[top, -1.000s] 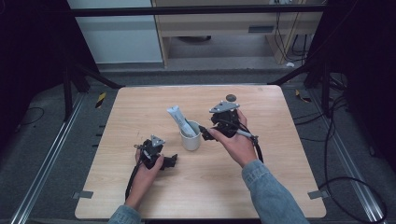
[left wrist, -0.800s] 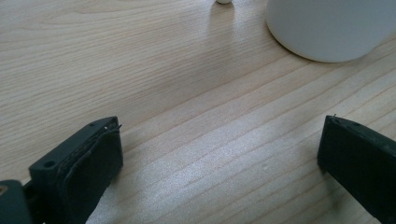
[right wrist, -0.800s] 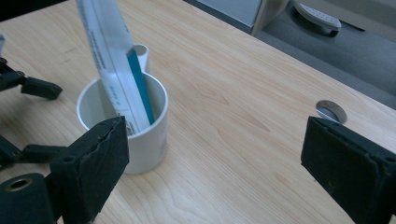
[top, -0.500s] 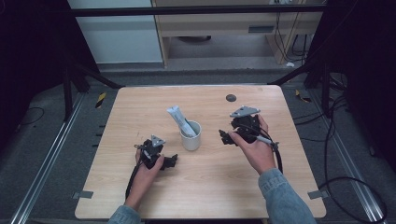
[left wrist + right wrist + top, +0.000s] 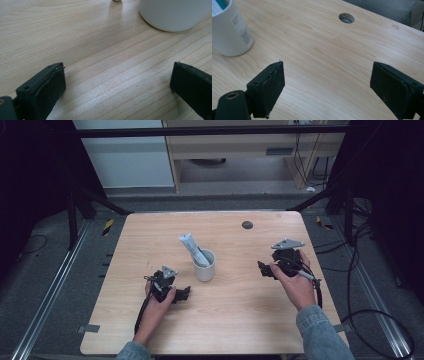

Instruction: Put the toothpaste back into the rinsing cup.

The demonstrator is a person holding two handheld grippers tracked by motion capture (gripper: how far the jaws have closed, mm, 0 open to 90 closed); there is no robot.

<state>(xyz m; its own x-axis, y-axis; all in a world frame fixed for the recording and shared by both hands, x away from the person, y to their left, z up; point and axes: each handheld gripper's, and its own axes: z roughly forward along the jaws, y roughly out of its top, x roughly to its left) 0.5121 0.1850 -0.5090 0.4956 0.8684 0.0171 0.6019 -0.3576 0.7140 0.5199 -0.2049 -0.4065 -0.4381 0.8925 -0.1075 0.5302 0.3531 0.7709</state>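
Note:
A white cup [image 5: 204,266] stands near the middle of the wooden table [image 5: 230,320], and a white tube [image 5: 190,248] leans out of it toward the back left. My left gripper [image 5: 184,294] rests low on the table to the front left of the cup, its jaws open over bare wood [image 5: 117,87], with the cup [image 5: 172,13] just ahead. Well to the right of the cup, my right gripper [image 5: 262,270] points left toward it [image 5: 229,32]. Its jaws [image 5: 327,85] stand open and have just been closing slightly, with nothing between them.
A round cable hole [image 5: 247,225] sits near the table's back edge, also visible ahead of the right gripper [image 5: 346,18]. Dark metal frame legs flank the table. Cables lie on the floor at the right. A cabinet stands behind the table.
My right gripper has moved away from the cup, to the right and toward the person's side of the table. The left gripper, cup and tube have not moved.

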